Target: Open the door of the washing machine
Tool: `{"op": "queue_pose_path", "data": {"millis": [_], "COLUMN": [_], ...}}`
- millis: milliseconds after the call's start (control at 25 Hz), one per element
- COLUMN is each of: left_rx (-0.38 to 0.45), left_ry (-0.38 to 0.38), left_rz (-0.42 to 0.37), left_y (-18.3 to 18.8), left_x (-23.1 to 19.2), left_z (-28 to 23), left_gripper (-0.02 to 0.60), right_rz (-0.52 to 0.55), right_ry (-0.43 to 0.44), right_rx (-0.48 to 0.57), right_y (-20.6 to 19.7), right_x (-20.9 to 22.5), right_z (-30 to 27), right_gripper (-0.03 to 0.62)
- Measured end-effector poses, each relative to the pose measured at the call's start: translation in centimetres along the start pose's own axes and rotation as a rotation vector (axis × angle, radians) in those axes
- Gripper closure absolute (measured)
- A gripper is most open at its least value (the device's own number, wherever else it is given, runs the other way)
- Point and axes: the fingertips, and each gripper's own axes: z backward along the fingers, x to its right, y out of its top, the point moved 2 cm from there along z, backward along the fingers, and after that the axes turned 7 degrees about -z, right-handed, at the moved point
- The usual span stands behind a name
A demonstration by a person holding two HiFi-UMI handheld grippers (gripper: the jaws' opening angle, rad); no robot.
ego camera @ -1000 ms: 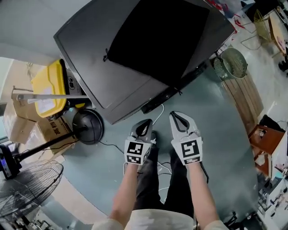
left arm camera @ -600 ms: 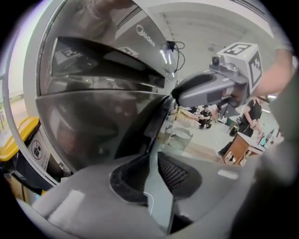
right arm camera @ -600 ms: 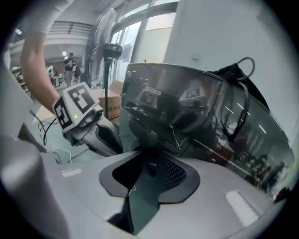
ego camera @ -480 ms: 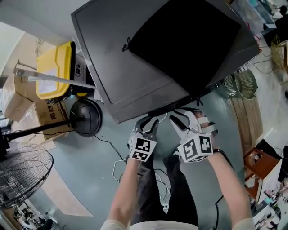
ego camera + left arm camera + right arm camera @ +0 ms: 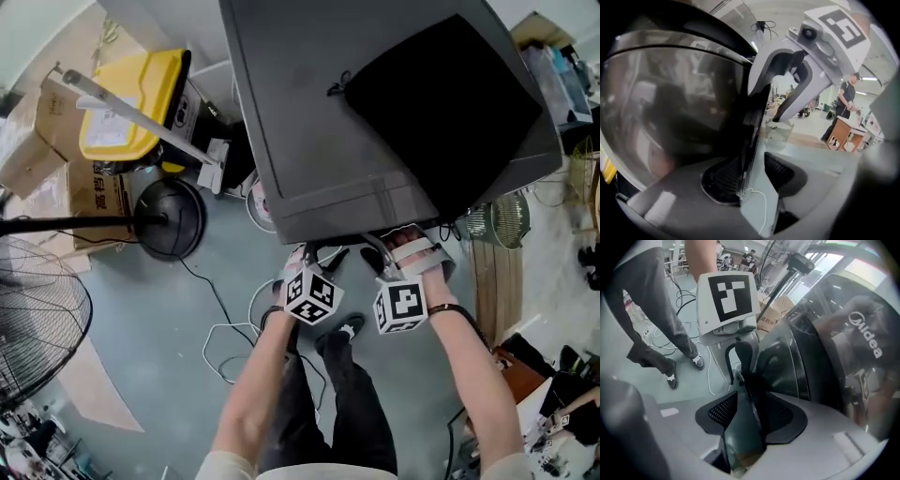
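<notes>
Showing the reach completed: a second ago both grippers hung over bare floor short of the washing machine (image 5: 319,141). Now the left gripper (image 5: 307,264) and right gripper (image 5: 405,255) are tucked under its front edge at centre frame, with their tips out of the head view.

In the left gripper view the rim of the door (image 5: 750,129) runs upright between the pads. The pads stand apart, floor shows between the rim and the right-hand pad, and nothing is clamped. The right gripper view shows the same: jaws apart astride the dark rim, neither pad clearly pressing.

Judged stage: the door is straddled, and the squeeze and pull are yet to come. Whether the door is already ajar cannot be told.

The washing machine now fills the upper centre of the head view, with a black cloth (image 5: 441,103) on its top at upper right.

In the way: the person's legs (image 5: 342,403) and loose cables (image 5: 220,328), just below the grippers, probably lie in the door's swing. A fan base (image 5: 169,217) at centre left, a yellow bin (image 5: 131,103) at upper left and a wire basket (image 5: 499,220) at the right edge stand clear.
</notes>
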Motion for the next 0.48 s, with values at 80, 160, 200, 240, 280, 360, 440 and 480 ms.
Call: {"op": "queue_pose_path", "data": {"millis": [80, 160, 200, 240, 280, 360, 440, 480], "left_rx": [0.006, 0.011, 0.014, 0.018, 0.025, 0.041, 0.046, 0.043], "left_ry": [-0.006, -0.01, -0.013, -0.015, -0.016, -0.012, 0.002, 0.009], "left_rz": [-0.03, -0.044, -0.046, -0.047, -0.051, -0.077, -0.113, -0.121], "left_y": [0.04, -0.03, -0.02, 0.0, 0.01, -0.09, -0.32, -0.4], "left_x": [0.06, 0.0, -0.04, -0.11, -0.22, -0.37, -0.33, -0.31], "left_z": [-0.73, -1.07, -1.14, -1.18, -1.19, -1.13, -1.07, -1.06], "left_gripper": [0.382, 0.382, 0.383, 0.385, 0.402, 0.413, 0.417, 0.417], "right_rz": [0.014, 0.005, -0.001, -0.006, -0.01, -0.015, -0.017, -0.017], "right_ry": [-0.005, -0.009, -0.009, -0.009, -0.008, 0.001, 0.024, 0.037], "right_rx": [-0.008, -0.013, -0.015, -0.018, -0.022, -0.025, -0.023, -0.024], "right_y": [-0.15, 0.06, 0.21, 0.31, 0.36, 0.43, 0.51, 0.53], "right_x": [-0.07, -0.07, -0.07, -0.05, -0.02, -0.03, -0.16, -0.21], "right_z": [-0.24, -0.41, -0.44, -0.44, -0.44, -0.56, -0.63, -0.61], "right_gripper": [0.434, 0.434, 0.434, 0.434, 0.434, 0.434, 0.434, 0.434]}}
